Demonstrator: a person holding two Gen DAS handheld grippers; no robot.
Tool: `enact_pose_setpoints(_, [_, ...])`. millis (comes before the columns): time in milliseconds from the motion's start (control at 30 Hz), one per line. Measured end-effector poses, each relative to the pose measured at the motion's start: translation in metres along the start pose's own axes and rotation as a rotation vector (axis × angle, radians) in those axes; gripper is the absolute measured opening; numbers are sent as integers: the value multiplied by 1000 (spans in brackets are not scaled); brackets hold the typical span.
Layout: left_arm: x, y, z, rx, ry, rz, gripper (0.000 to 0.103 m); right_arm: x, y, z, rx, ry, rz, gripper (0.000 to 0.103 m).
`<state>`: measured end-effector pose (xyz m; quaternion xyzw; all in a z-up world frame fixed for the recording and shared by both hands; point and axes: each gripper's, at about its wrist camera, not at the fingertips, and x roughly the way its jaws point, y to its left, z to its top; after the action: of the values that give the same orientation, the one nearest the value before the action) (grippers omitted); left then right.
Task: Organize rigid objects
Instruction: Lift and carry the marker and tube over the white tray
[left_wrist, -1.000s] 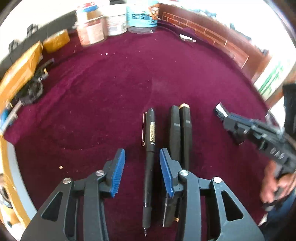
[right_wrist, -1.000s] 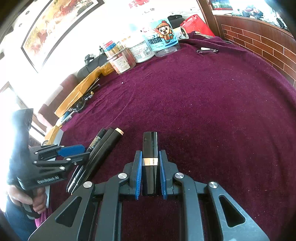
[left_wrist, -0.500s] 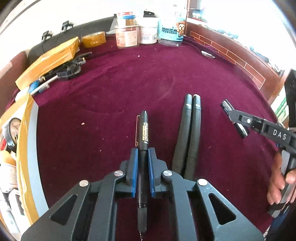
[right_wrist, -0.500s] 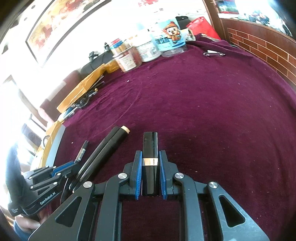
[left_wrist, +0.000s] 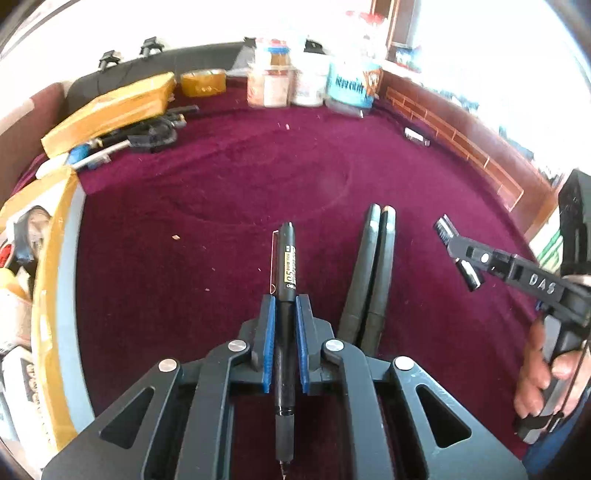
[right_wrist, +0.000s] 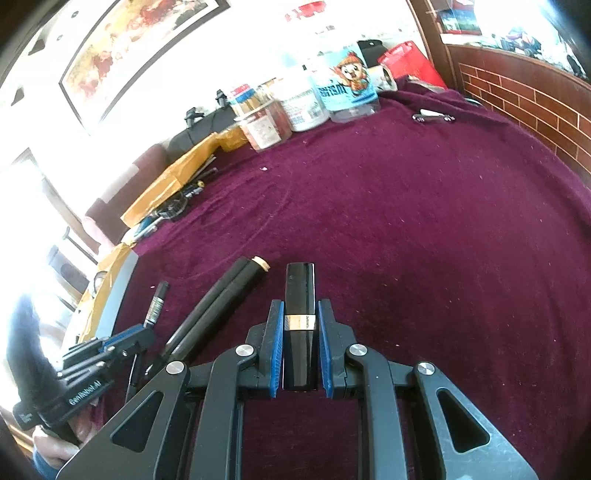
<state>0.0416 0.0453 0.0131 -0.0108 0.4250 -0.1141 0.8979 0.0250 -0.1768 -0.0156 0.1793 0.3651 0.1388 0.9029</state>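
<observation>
Mid-sort, with one item in each hand. Left gripper (left_wrist: 284, 347) clamped tight on the black pen (left_wrist: 286, 266), blue fingers (left_wrist: 269, 343) pressing its barrel on both sides, cap end pointing away over the maroon counter (left_wrist: 258, 177), tip trailing back under the tool. Right gripper (right_wrist: 300, 345) closed on the black lipstick tube (right_wrist: 300, 295), gold band sitting level with the pads, tube poking forward out of the grip. Two dark cases (left_wrist: 371, 273) lying side by side and touching on the cloth, just right of the pen in the left wrist view.

Next, probably: carrying the pen across to lie parallel with the dark cases, then the tube beside that row. Calls for keeping the pen level while lowering, and for opening only once it rests on the cloth, since a round barrel may roll.

Against a second ago: then the left fingers stood open astride the pen lying on the cloth; now shut on it, and the view swung to show more of the clutter at the far left. Right grip on the tube unchanged
</observation>
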Motion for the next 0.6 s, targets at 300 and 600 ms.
enact_pose_setpoints(300, [-45, -2, -2, 6, -153, 45, 8, -11, 9, -2, -11, -49, 14, 15])
enact_pose_setpoints(600, [-60, 8, -7, 4, -215, 58, 8, -21, 54, -10, -72, -41, 56, 15])
